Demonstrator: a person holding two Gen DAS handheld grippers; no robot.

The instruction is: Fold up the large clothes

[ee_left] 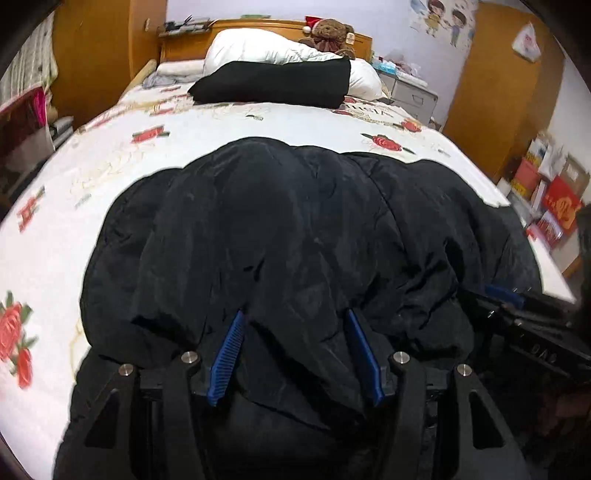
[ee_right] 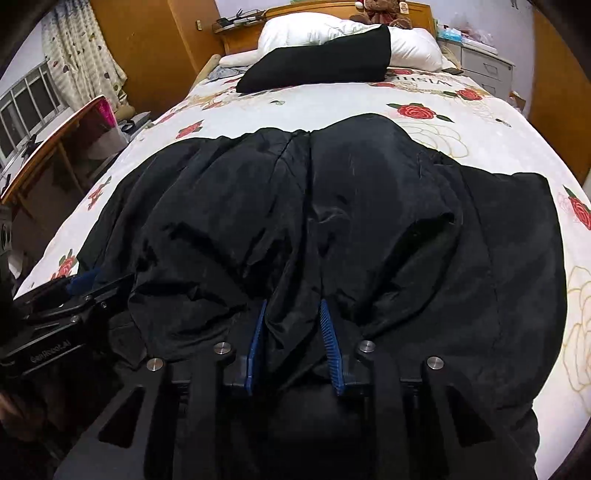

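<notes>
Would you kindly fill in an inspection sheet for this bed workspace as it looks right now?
Surface: bed with a rose-print white cover.
Job's things: black jacket bunched at the near edge; folded black garment lying by the white pillow.
Clutter: teddy bear at the headboard.
Grippers: left gripper and right gripper each have jacket fabric between the blue fingers; grip uncertain.
Cables: nothing seen.
Surroundings: curtain, wooden wardrobe, red boxes on the floor.

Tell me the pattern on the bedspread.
White bedspread with red roses, clearest in the right wrist view.
</notes>
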